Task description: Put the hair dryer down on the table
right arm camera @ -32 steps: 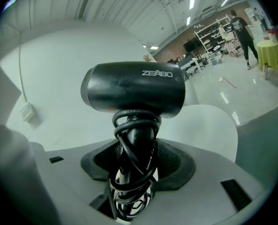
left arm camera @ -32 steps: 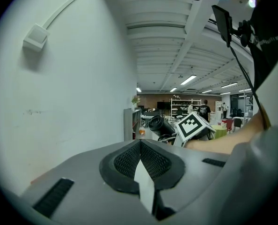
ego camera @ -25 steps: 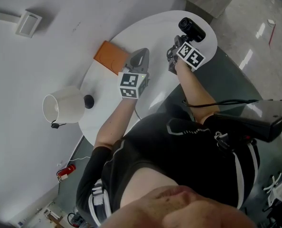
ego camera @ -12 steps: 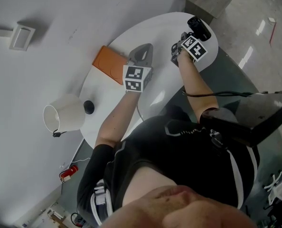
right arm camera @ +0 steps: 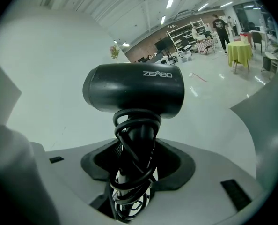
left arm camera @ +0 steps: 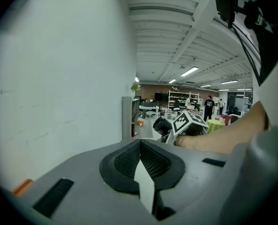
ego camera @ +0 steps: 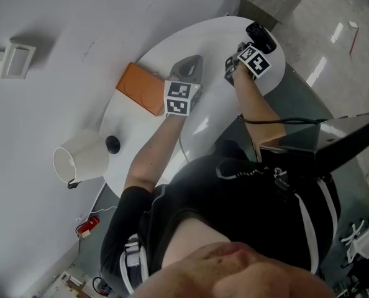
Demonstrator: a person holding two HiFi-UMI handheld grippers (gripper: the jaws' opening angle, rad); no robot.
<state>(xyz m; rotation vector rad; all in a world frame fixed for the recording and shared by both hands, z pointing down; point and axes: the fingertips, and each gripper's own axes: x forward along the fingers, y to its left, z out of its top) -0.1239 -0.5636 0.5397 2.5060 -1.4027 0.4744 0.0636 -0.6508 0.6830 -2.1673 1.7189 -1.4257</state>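
Table (ego camera: 200,42): white round top, taking up the middle of the head view; the floor is showing past its far and right rim.
Open room: bare tabletop is lying between the two grippers and along the far side; the left part is carrying the other things.
Lamp (ego camera: 79,160): white shade, lying tipped at the near left rim, well apart from both grippers.
Orange box (ego camera: 142,89): lying flat, just beside the left gripper on its left.
Left gripper (ego camera: 192,64): hovering over the middle of the table; in its own view the jaws (left arm camera: 141,161) are meeting with nothing between them.
Right gripper (ego camera: 243,47): reaching over the far right part of the table, jaws clenching on the hair dryer's handle (right arm camera: 134,172).
Hair dryer (ego camera: 261,36): black; barrel (right arm camera: 134,93) is sitting crosswise just past the jaw tips, handle pointing back between them. It is hanging close to the table's far right rim; whether it is touching the top, I cannot tell.
Cord (right arm camera: 132,182): black, coiling round the handle inside the jaws.
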